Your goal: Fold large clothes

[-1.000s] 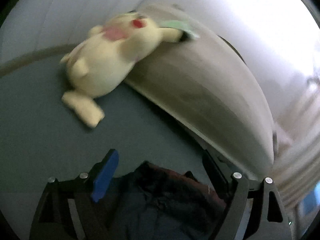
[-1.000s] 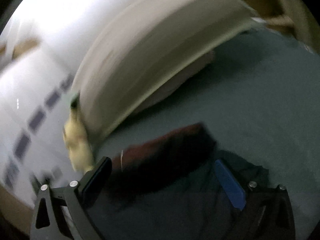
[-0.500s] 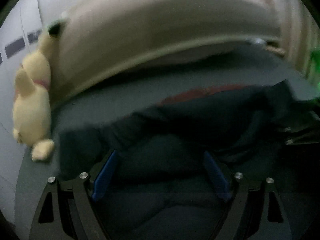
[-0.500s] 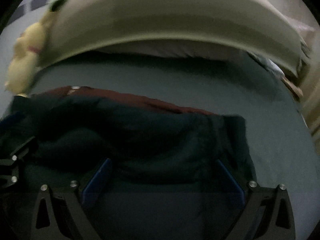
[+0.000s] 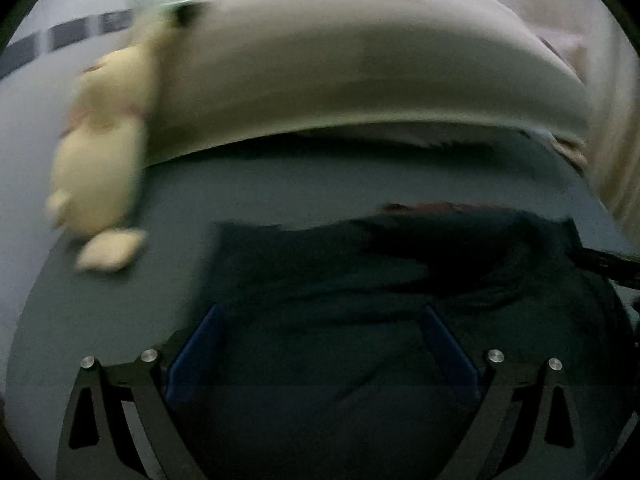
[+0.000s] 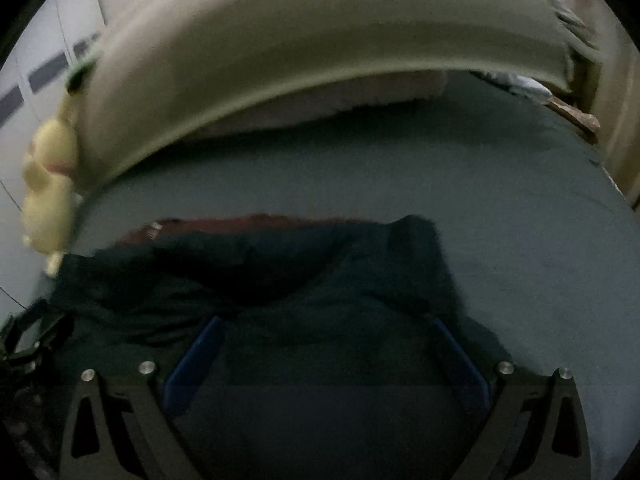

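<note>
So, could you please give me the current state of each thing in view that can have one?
Dark garment: lying bunched on the bed, reddish lining showing at its far edge.
Left tongs: jaws opening, cloth between them, not pinched.
Right tongs: open over the garment.
Plush toy: lying against the headboard.

Yellow plush toy [image 5: 100, 156] vs beige headboard [image 5: 360, 76]; grey-blue bedsheet [image 6: 520, 208].

Bare grey-green bedsheet [image 6: 520, 216] gives open passage right of frame & above dark garment [image 6: 320, 288]; blocked upper frame by beige headboard [image 6: 320, 40], far left by yellow plush toy [image 5: 100, 152] w/ pillow [image 6: 320, 104] beneath headboard.
</note>
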